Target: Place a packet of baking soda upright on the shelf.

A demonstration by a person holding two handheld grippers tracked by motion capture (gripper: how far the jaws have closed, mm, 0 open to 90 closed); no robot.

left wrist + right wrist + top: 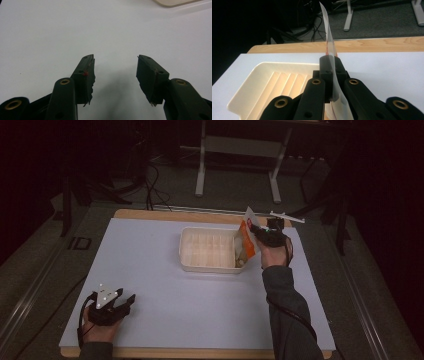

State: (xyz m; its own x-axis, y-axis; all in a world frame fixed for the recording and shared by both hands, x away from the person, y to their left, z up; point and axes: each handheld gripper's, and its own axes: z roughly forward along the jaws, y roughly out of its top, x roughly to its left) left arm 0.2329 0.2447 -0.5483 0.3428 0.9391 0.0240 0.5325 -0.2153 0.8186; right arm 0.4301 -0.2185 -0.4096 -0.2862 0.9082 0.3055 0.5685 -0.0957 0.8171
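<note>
A cream plastic tray [200, 266] sits at the middle of the white table top. My right gripper [259, 233] is shut on the top edge of an orange and clear pouch [246, 242], which hangs upright over the tray's right end. In the right gripper view the pouch's clear edge [329, 37] sticks up from between the closed jaws, with the tray [249, 92] below and to the left. My left gripper [127, 301] rests near the table's front left corner, held by a hand. In the left gripper view its jaws stand open [115, 75] with nothing between them.
The white sheet [150, 285] covers a wooden table whose far edge [165, 215] shows behind the tray. Beyond it stand a white metal frame [240, 160] and cables on a dark floor. A corner of the tray [175, 2] shows at the top of the left gripper view.
</note>
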